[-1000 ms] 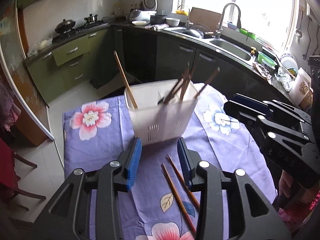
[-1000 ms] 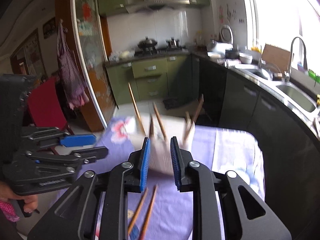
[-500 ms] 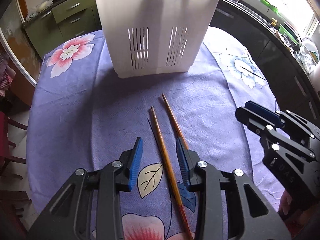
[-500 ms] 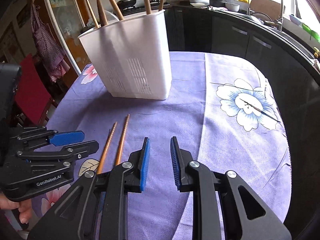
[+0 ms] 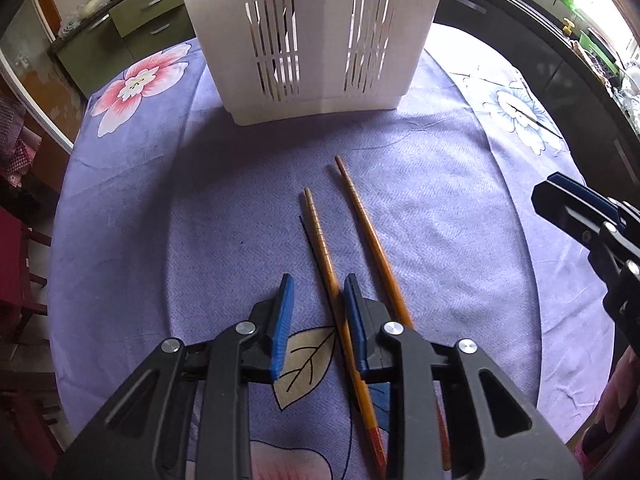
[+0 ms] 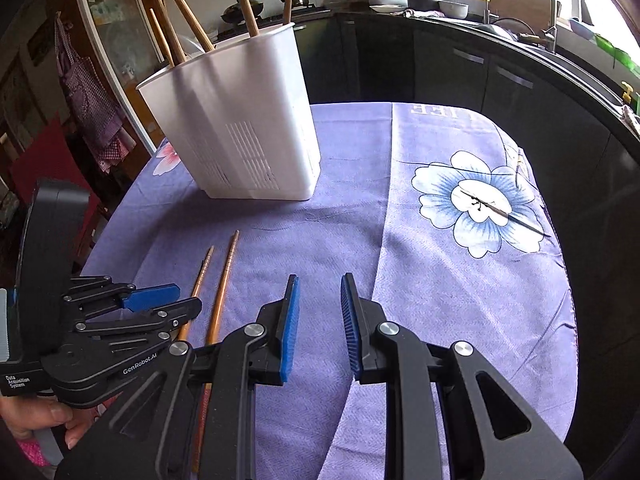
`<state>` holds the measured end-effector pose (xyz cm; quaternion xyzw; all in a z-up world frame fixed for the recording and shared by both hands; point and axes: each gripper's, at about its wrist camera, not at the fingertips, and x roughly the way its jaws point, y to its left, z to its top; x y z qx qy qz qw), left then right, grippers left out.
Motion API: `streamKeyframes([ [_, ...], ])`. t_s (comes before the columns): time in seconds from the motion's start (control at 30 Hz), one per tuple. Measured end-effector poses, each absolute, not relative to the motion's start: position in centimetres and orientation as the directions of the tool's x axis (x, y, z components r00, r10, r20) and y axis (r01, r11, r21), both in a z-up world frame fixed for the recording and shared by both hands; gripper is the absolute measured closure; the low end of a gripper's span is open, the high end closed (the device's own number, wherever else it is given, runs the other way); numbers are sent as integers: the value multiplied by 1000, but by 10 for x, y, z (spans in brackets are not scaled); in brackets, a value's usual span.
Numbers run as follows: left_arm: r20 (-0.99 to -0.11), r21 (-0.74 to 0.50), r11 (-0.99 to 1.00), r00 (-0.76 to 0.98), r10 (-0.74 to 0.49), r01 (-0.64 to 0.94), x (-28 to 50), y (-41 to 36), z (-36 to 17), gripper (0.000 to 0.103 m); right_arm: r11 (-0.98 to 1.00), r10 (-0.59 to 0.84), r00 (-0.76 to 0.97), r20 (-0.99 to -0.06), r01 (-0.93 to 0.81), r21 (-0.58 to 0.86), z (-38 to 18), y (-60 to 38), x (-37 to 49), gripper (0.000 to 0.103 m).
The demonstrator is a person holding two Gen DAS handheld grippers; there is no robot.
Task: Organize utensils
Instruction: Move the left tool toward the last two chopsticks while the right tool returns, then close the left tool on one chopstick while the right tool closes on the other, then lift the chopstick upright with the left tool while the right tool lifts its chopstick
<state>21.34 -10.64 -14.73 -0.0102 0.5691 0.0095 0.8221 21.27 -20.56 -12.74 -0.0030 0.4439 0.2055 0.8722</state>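
The step in hand was picking up a chopstick. The left tongs, just narrowing, straddled the nearer chopstick without yet pinching it; its twin lay just beside, in front of the white holder on the desk. They needed to close further, then lift. The right tongs hung narrow and empty, well clear of the holder.
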Motion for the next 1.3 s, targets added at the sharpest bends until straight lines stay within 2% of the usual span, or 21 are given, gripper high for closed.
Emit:
streamKeyframes([
  [0.03, -935, -4, 1000, 355, 6, -26, 213, -107, -147, 81, 916, 354, 521, -777, -360, 177, -128, -206, 213, 82],
  [0.07, -933, -3, 1000, 359, 6, -23, 212, -107, -147, 94, 917, 353, 520, -778, -359, 176, -128, -207, 213, 82],
  [0.17, -932, -17, 1000, 361, -10, -17, 210, -104, -146, 97, 918, 348, 520, -780, -356, 173, -128, -206, 214, 82],
  [0.6, -882, -51, 996, 470, -13, -67, 190, -66, -104, 97, 870, 389, 373, -843, -449, 203, -149, -144, 232, 82],
  [1.1, -872, -85, 993, 488, -35, -81, 180, -42, -96, 97, 868, 245, 352, -903, -494, 43, -169, -72, 254, 81],
  [1.13, -872, -86, 993, 489, -35, -81, 180, -42, -96, 97, 869, 240, 353, -904, -493, 38, -169, -72, 254, 83],
  [1.23, -870, -91, 993, 491, -41, -78, 180, -41, -96, 97, 870, 247, 345, -906, -491, 50, -170, -71, 256, 96],
  [1.3, -869, -94, 993, 492, -43, -78, 179, -40, -96, 97, 874, 251, 350, -902, -483, 55, -170, -74, 256, 97],
])
